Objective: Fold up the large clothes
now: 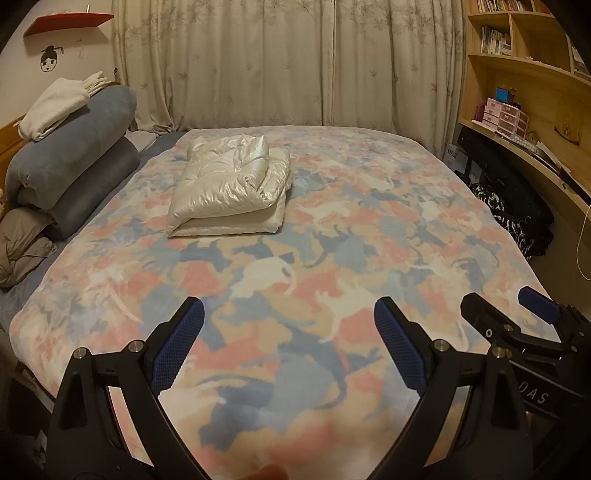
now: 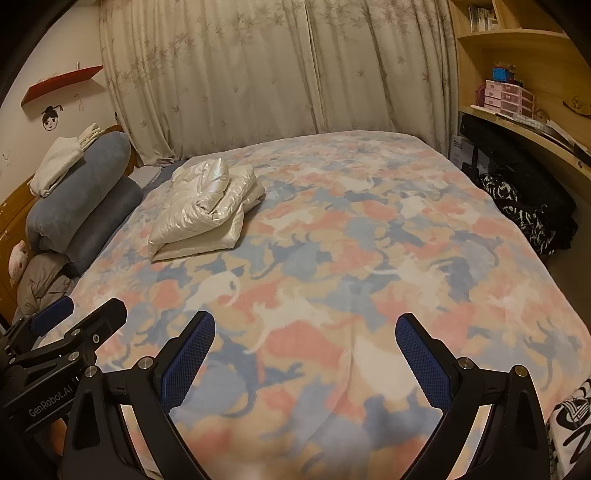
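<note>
- Pearly white and shiny, the folded puffer jacket (image 1: 231, 186) lies on the far left part of the bed, well apart from both grippers; in the right wrist view the same jacket (image 2: 205, 210) sits up and to the left.
- Under it, a fleece blanket (image 1: 332, 240) printed with pink, blue and cream cat shapes covers the mattress.
- Left gripper (image 1: 290, 314) hovers over the near edge of the blanket with its blue-padded fingers (image 1: 397, 347) spread wide and nothing between them.
- Right gripper (image 2: 304, 330) is likewise spread wide and empty above the near blanket edge; it also shows at the lower right of the left wrist view.
- The two grippers sit side by side, close together.
- Rolled blue-grey bedding (image 1: 70, 162) is stacked by the headboard at left, with a folded white cloth (image 1: 55, 107) on top.
- Pale leaf-patterned curtains (image 1: 288, 59) hang behind the bed.
- Wooden shelving (image 1: 524, 74) stands at right, holding books and small pink drawers (image 1: 504, 114).
- A red wall shelf (image 1: 66, 20) hangs at upper left.
</note>
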Available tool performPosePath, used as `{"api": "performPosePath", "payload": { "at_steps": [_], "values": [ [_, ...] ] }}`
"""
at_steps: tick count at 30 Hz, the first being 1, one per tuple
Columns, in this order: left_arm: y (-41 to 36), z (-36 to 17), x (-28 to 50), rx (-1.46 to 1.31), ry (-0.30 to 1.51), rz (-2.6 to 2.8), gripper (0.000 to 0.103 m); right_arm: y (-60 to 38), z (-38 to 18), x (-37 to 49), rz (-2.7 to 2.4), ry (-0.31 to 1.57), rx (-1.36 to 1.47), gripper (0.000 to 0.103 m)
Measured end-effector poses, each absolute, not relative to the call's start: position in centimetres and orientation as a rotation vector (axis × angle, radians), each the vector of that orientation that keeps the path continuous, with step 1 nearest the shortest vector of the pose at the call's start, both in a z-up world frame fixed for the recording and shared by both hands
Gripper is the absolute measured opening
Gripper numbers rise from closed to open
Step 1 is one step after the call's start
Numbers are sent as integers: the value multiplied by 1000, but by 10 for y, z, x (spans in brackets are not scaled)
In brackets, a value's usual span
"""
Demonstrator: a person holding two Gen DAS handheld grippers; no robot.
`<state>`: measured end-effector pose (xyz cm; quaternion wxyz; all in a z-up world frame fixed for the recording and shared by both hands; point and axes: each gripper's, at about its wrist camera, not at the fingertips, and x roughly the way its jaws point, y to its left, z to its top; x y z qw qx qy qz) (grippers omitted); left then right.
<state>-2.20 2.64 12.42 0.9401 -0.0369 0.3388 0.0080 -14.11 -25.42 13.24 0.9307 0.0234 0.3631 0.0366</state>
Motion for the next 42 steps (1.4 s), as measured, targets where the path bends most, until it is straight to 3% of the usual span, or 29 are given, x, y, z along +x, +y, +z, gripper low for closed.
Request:
{"api": "performPosePath", "payload": {
  "at_steps": [42],
  "values": [
    [25, 127, -30, -77, 740, 33, 92, -252, 125, -145, 52, 751, 39, 99]
  ]
}}
